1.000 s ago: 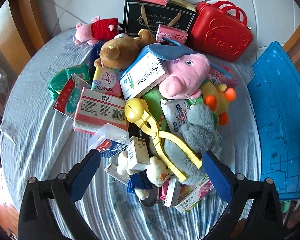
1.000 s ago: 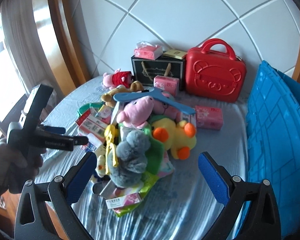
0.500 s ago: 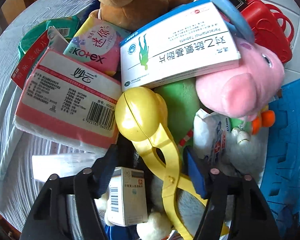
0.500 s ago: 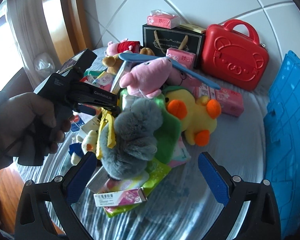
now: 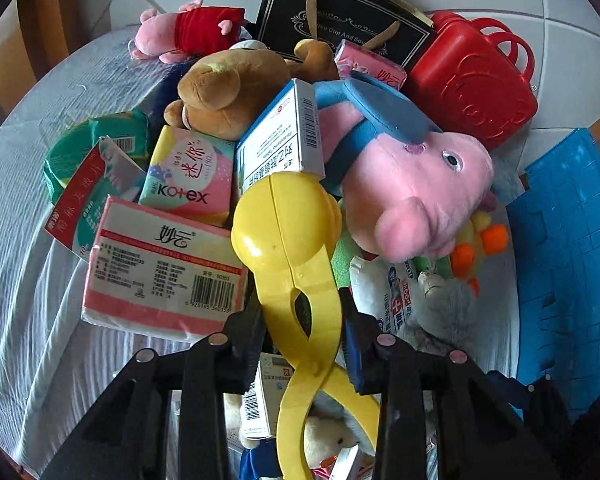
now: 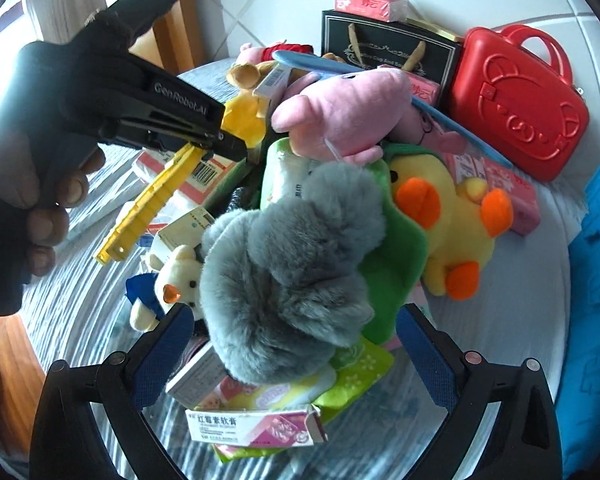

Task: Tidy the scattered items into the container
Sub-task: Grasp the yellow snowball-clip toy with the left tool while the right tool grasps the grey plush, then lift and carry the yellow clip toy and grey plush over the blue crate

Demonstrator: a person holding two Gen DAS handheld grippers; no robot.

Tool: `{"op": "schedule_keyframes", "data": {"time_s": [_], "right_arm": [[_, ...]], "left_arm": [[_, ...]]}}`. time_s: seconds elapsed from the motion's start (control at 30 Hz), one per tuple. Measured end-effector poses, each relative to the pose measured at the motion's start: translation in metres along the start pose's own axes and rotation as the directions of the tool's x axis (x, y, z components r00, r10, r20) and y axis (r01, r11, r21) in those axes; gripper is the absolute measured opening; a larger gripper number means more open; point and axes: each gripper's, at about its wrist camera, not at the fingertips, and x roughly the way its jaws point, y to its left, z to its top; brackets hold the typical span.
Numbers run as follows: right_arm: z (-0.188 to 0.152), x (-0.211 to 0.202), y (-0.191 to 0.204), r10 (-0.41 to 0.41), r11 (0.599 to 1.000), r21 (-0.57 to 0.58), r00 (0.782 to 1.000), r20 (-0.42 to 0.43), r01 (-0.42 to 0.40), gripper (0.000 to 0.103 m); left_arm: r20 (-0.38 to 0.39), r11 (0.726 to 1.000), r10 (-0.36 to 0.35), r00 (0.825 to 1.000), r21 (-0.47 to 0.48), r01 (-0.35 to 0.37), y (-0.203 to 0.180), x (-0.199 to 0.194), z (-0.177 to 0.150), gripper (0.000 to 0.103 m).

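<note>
"Kotex" was printed on the pastel soft pad packet [image 5: 188, 176], "Cup And" on the black gold-trimmed gift bag [image 5: 340, 28], and "GenRobot.AI" on the black left gripper [image 6: 180, 100].

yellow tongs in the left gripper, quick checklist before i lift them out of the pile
1. Left gripper shut on the yellow tongs, just behind the ball-shaped head: ok.
2. Tongs free of load: not ok, the white medicine box leans on the ball-shaped head and could slide off.
3. Long handles clear: cannot tell, they run down among the small cream plush and small boxes.
4. Right gripper open and holding nothing, around the grey plush: ok.
5. Blue container in view at the right side of the table: ok.
</note>
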Motion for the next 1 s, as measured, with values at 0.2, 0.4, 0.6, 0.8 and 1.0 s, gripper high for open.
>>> {"op": "schedule_keyframes", "data": {"time_s": [0.2, 0.4, 0.6, 0.8, 1.0], "right_arm": [[0.005, 0.033, 0.012, -0.021, 0.999, -0.028, 0.999, -0.043, 0.020, 0.102], [0.011, 0.059, 0.008, -0.024, 1.000, 0.014, 0.997, -0.073, 0.025, 0.103], [0.021, 0.065, 0.004, -0.034, 0.998, 0.051, 0.995, -0.090, 0.039, 0.061], [0.028, 0.047, 0.011, -0.034, 0.998, 0.042, 0.998, -0.059, 0.036, 0.045], [0.029, 0.025, 0.017, -0.033, 0.998, 0.051, 0.999, -0.025, 0.034, 0.043]], "left_arm": [[0.005, 1.000, 0.001, 1.000, -0.015, 0.000, 0.012, -0.010, -0.010, 0.033], [-0.001, 1.000, -0.011, 1.000, -0.022, 0.011, 0.026, -0.013, -0.011, 0.033], [0.004, 1.000, -0.005, 1.000, -0.018, 0.005, 0.032, -0.022, -0.018, 0.033], [0.015, 1.000, 0.007, 1.000, -0.014, -0.007, 0.035, -0.033, -0.021, 0.033], [0.033, 1.000, 0.009, 0.999, -0.014, -0.008, 0.033, -0.049, -0.025, 0.033]]}}
